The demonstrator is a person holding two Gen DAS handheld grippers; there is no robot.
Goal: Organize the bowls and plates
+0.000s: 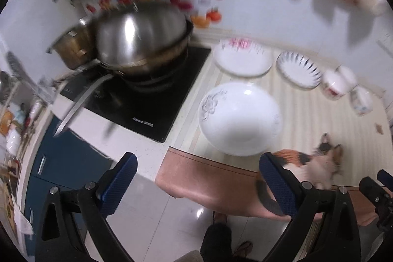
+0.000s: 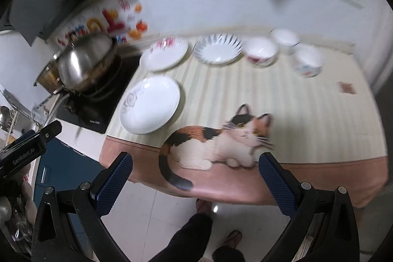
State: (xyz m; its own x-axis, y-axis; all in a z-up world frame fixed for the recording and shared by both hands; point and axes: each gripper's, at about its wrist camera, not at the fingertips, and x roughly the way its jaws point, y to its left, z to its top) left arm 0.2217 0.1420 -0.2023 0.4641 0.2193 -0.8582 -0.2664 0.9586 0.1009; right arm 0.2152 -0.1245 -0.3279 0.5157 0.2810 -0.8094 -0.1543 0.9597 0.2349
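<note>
A large white plate with a grey flower lies nearest on the striped mat. Behind it sit a white plate with red marks and a blue-rayed plate. Three white bowls stand to their right: one with a red print, one at the back, one with a blue print. My left gripper and right gripper both hang open and hold nothing, short of the counter's front edge. Both views are blurred.
A steel pot with a domed lid sits on a black cooktop left of the mat. A printed calico cat decorates the mat's front. The person's legs and feet stand on the tiled floor below.
</note>
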